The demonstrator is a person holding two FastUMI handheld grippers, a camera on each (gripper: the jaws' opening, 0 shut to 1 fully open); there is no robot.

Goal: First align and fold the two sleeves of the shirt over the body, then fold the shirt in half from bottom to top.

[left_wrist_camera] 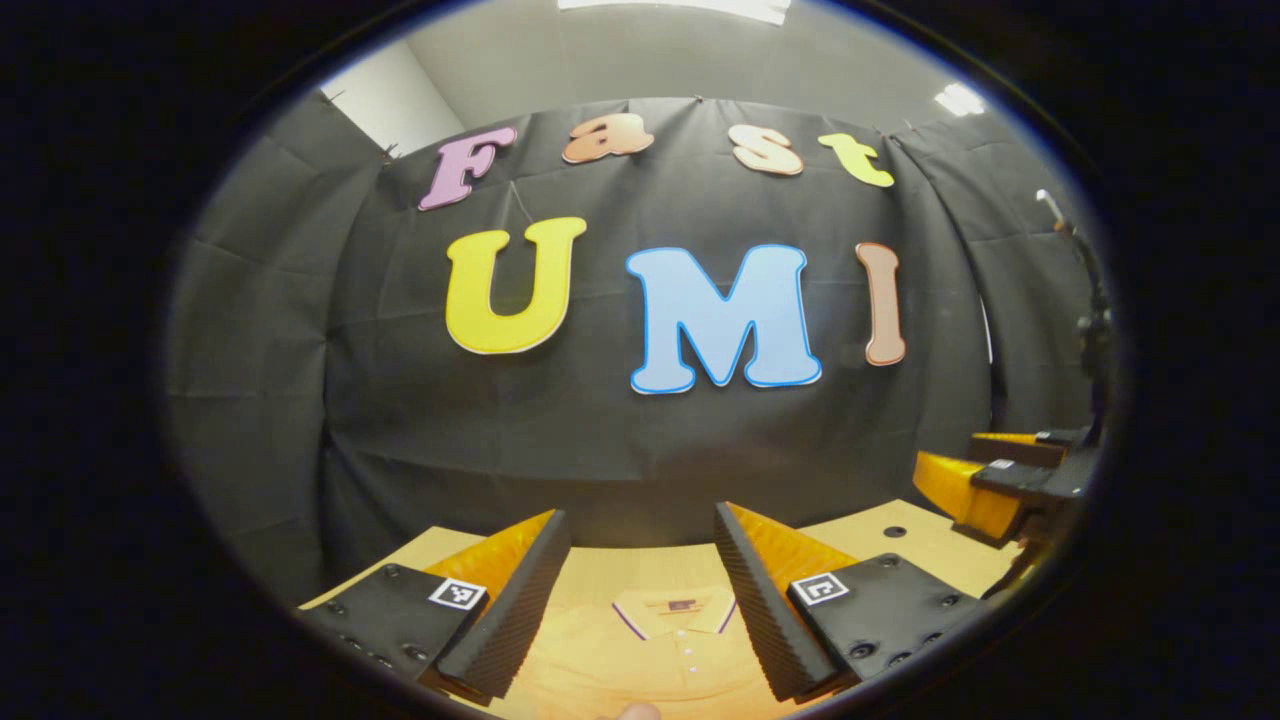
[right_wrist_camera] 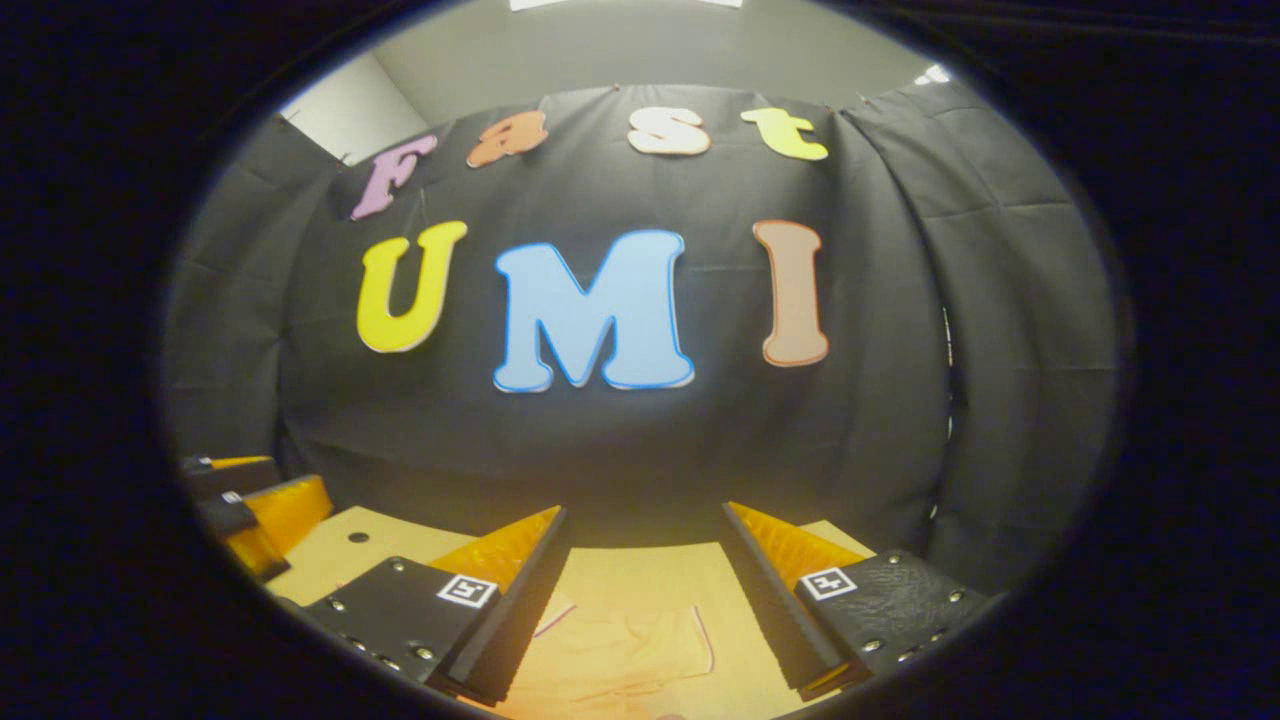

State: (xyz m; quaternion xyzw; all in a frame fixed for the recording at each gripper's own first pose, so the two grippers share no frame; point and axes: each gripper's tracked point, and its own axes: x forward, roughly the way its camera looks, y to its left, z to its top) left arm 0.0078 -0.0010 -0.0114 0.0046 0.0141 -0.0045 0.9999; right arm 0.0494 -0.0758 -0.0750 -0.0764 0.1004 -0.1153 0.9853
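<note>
Black cloth is backing a wooden desk (left_wrist_camera: pixel 900 545) where the shirt (left_wrist_camera: pixel 640 660) is lying flat, collar toward the far edge. Left claw (left_wrist_camera: pixel 640 600) and right claw (right_wrist_camera: pixel 645 600) are hovering wide open, empty; each should probably pinch a sleeve (right_wrist_camera: pixel 640 650) by its cuff.
</note>
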